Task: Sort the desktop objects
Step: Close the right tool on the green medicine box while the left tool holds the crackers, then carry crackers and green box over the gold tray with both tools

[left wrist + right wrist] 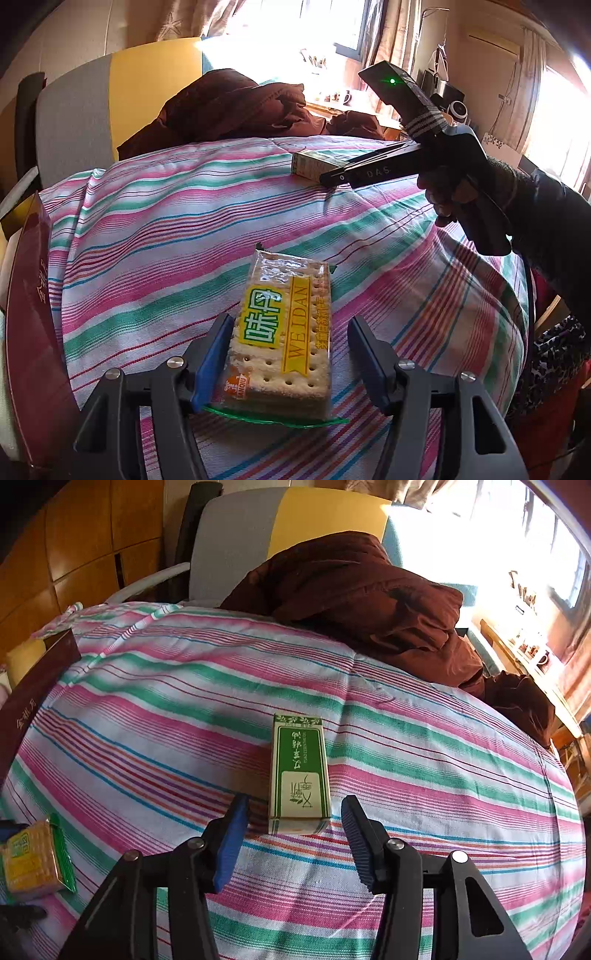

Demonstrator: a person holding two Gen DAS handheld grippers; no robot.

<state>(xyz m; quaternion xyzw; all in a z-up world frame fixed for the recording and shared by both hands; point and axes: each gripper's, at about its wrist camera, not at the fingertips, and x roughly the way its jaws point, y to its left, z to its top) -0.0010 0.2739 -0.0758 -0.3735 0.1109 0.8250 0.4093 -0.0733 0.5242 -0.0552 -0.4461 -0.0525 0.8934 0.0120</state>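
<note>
Left tongs [290, 354] spread around cracker pack [284, 332] on striped cloth [147, 258]; right tongs [293, 840] spread, green box [299, 771] just ahead. Risk imo: I squeeze too hard & crackers crack, or slick wrapper slips out.

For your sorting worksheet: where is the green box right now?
In the right wrist view, the green box lies on the striped cloth, just ahead of the open right gripper.
</note>
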